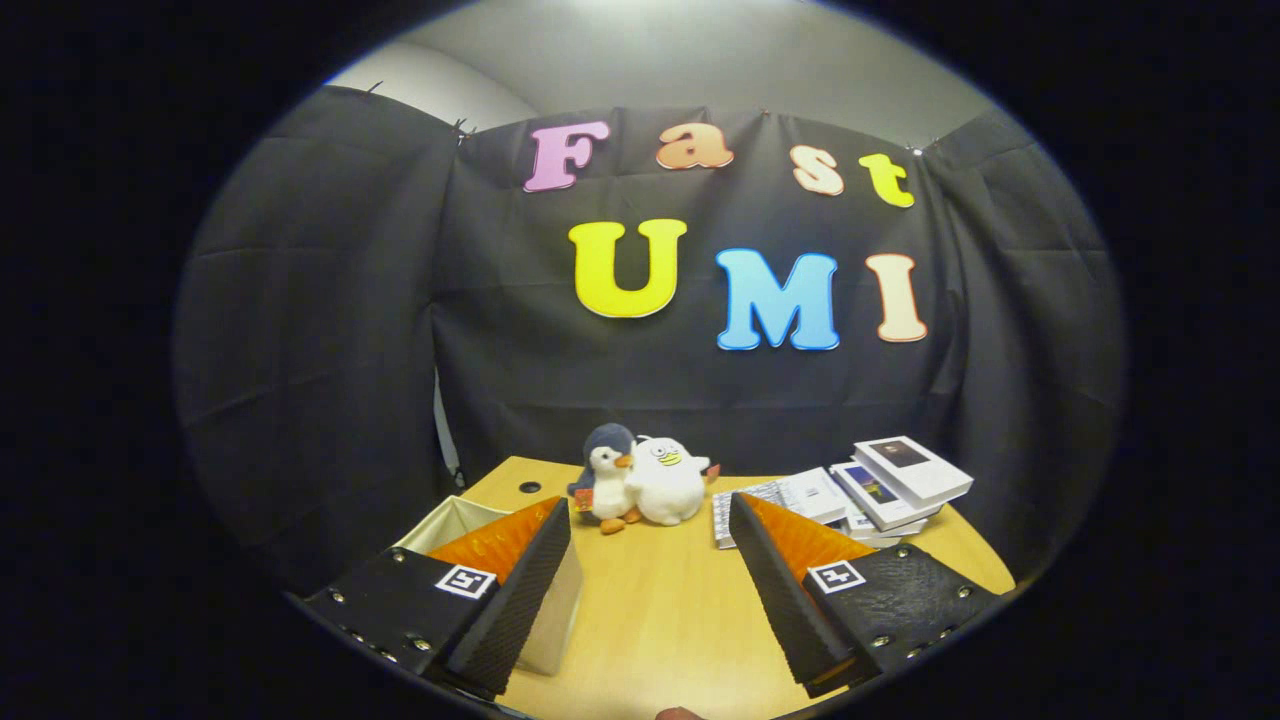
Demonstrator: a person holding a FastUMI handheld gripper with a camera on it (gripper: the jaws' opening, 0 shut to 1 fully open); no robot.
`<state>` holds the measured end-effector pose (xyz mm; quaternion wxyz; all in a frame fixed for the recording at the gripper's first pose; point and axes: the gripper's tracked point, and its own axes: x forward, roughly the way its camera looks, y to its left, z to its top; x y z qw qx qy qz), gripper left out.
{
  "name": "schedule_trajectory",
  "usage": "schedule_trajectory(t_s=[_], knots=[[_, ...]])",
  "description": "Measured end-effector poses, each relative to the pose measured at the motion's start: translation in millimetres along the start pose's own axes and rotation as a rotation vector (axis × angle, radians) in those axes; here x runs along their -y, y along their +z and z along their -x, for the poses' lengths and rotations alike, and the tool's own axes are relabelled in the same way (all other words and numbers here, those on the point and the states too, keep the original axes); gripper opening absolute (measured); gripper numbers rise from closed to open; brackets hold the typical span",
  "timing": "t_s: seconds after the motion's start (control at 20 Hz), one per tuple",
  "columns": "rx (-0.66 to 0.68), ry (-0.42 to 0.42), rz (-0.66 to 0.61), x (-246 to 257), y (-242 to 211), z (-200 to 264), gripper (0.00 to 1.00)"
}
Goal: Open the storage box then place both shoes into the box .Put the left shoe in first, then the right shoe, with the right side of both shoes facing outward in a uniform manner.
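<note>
The gripper point(650, 590) hangs above the wooden table point(660, 620), fingers spread wide apart and gripping nothing at all, just bare tabletop showing between them. Off at about nine o'clock from the gap, partly tucked behind the left finger, sits a pale fabric storage box point(455, 525); its top looks open, with the light inner wall showing, though the finger covers too much to say what, if anything, lies inside. No shoes to be picked out from here, so whether they are already in that box or lying somewhere out of sight cannot be told. Straight ahead at twelve o'clock, beyond the fingertips, two plush toys stand side by side and touching: a grey penguin point(605, 480) and a white round bird point(665, 482), parked at the far edge, well clear of the working space. Over at two o'clock, beyond the right finger, a loose stack of white boxes and booklets point(880, 485) fans out near the table's back corner. My read: that wide, level pose suits a gripper between grasps.
</note>
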<state>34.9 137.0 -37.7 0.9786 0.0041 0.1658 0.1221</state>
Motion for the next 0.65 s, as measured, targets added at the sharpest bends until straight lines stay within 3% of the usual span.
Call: schedule_trajectory(t_s=[0.25,0.65], knots=[[0.077,-0.09,-0.001,59.3,9.4,34.1,0.98],[0.087,-0.139,-0.063,107.1,-7.8,64.1,0.98]])
